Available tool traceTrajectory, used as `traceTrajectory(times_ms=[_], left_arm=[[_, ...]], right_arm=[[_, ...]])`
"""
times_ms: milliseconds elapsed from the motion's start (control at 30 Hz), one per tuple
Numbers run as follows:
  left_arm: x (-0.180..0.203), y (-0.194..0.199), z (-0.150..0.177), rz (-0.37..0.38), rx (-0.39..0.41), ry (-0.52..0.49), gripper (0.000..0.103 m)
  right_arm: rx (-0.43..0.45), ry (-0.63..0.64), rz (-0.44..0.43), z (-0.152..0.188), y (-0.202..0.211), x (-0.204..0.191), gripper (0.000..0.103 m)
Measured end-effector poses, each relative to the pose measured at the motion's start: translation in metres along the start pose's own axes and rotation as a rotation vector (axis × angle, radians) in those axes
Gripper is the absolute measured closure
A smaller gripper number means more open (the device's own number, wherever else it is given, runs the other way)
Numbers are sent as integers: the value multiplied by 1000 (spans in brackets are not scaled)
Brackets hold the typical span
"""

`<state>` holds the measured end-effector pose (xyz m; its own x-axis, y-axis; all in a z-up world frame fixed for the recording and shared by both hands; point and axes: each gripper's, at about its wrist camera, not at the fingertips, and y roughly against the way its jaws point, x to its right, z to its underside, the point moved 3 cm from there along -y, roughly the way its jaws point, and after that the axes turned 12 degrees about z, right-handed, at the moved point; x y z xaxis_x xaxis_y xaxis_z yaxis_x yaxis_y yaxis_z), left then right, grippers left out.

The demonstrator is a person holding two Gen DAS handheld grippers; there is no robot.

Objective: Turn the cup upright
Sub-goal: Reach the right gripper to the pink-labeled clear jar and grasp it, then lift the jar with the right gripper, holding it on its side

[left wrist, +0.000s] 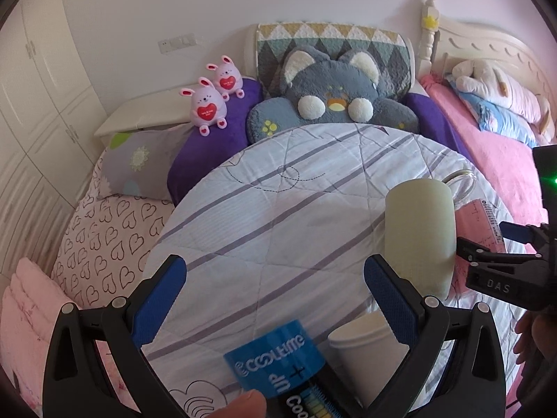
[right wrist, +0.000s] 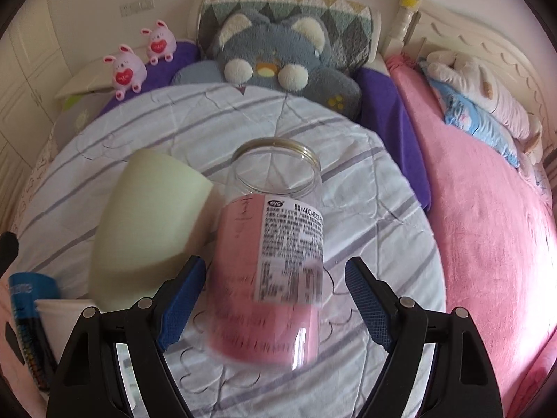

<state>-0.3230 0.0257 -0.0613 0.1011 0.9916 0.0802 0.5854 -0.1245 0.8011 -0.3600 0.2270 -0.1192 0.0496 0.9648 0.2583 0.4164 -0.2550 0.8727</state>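
Note:
A clear plastic cup [right wrist: 271, 254] with a pink label lies on its side on the striped quilt [right wrist: 365, 181], its open mouth pointing away from me. My right gripper [right wrist: 275, 285] is open, its blue pads on either side of the cup's lower body, apart from it. A pale green cup [right wrist: 146, 230] lies on its side just left of it; it also shows in the left wrist view [left wrist: 419, 233]. My left gripper [left wrist: 275, 285] is open and empty over the quilt [left wrist: 278, 191]. The right gripper's black body [left wrist: 501, 271] shows at the right edge there.
A blue can [left wrist: 278, 358] and a white paper cup [left wrist: 369, 351] sit close under the left gripper. A grey plush cushion [left wrist: 330, 94], two pink bunny toys [left wrist: 209, 104] and pillows line the headboard. A pink blanket [right wrist: 487, 226] covers the right side.

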Motion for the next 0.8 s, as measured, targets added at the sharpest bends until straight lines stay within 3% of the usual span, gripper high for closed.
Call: traceTrajectory(times_ms=[200,267,400,633,800], left_arm=[[1,0,0,5,-6,2,0],[0,3,0,2,1,2,0],[-2,18,6,1,19,5,0],[-4,57,25,7,54,7,0],[-3,85,50,12,74,9,0]], right_arm=[[-22,-37,-37,-3,-22,0,20],[-14,-47,-45,0,-23,0,33],[0,-66,-53,6,-17,5,33],[45,-101,-80,29,21,17,33],[85,-120,-116,65,62,17,33]])
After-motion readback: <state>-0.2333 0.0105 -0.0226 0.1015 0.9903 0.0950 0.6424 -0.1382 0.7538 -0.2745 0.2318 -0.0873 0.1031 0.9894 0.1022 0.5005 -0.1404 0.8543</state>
